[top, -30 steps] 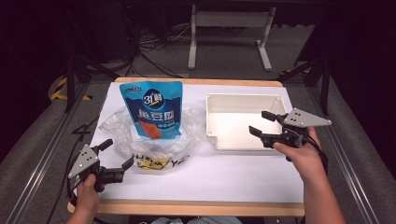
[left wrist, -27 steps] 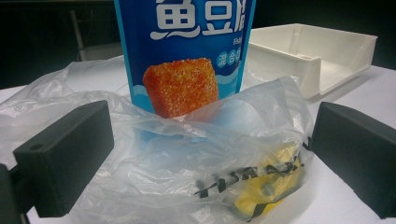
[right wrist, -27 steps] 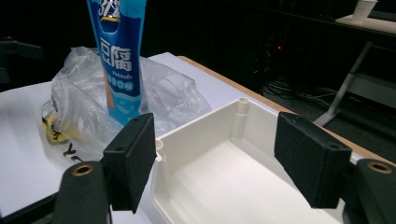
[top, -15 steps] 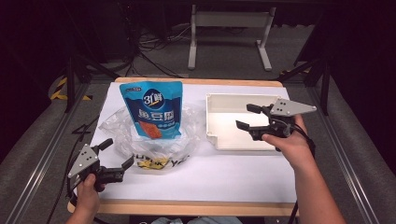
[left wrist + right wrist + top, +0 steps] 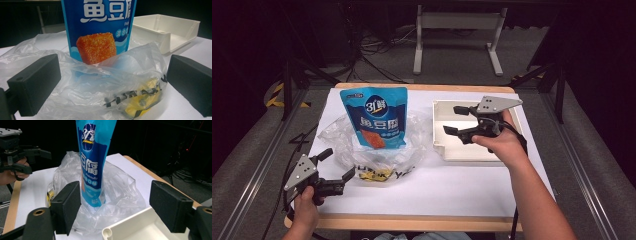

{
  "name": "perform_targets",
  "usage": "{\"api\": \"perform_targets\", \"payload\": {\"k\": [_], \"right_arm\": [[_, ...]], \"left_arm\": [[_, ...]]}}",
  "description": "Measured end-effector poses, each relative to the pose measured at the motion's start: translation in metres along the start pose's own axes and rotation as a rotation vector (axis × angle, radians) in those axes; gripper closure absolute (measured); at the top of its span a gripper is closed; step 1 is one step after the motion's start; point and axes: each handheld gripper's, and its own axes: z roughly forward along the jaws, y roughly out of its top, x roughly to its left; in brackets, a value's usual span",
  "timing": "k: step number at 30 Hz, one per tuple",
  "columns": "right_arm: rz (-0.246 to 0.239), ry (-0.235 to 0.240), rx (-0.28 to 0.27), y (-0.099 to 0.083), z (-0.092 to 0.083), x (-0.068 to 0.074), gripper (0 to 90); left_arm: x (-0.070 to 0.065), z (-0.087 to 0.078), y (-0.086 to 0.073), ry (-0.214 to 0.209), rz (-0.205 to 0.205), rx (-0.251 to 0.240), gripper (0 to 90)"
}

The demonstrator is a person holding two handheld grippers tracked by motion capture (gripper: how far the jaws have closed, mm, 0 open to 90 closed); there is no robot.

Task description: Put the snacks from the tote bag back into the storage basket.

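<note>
The right gripper (image 5: 458,120) hangs over the white tray (image 5: 447,148) at the right of the table (image 5: 452,190), pointing left toward the pouch (image 5: 375,116). Its jaws stand wide apart with nothing between them — they have just been opening. In the right gripper view the black pads (image 5: 67,205) frame the pouch and the tray's near corner (image 5: 117,230), touching neither.

The left gripper (image 5: 336,165) sits low at the table's front left, jaws spread wide and empty. In the left gripper view its pads (image 5: 37,82) flank the clear plastic bag (image 5: 100,85); whether the left pad brushes the plastic I cannot tell.

The blue pouch stands upright in the crumpled bag — its lower end wrapped by the plastic — left of the tray and apart from it. A yellow packet (image 5: 140,105) lies in the bag's front edge, near the left gripper.
</note>
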Motion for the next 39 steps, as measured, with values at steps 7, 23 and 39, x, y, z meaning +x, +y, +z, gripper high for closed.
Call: {"api": "perform_targets", "payload": {"k": [7, 23, 39], "right_arm": [[-0.003, 0.017, 0.007, 0.008, 0.021, 0.000, 23.1], [-0.008, 0.064, -0.008, 0.022, 0.070, 0.001, 13.4], [0.023, 0.125, -0.017, 0.014, 0.128, 0.002, 11.3]], "left_arm": [[0.000, 0.000, 0.000, -0.003, -0.001, 0.003, 0.2], [0.001, 0.000, 0.001, -0.003, 0.002, -0.001, 0.2], [0.002, 0.001, 0.000, -0.010, -0.006, -0.006, 0.2]]}}
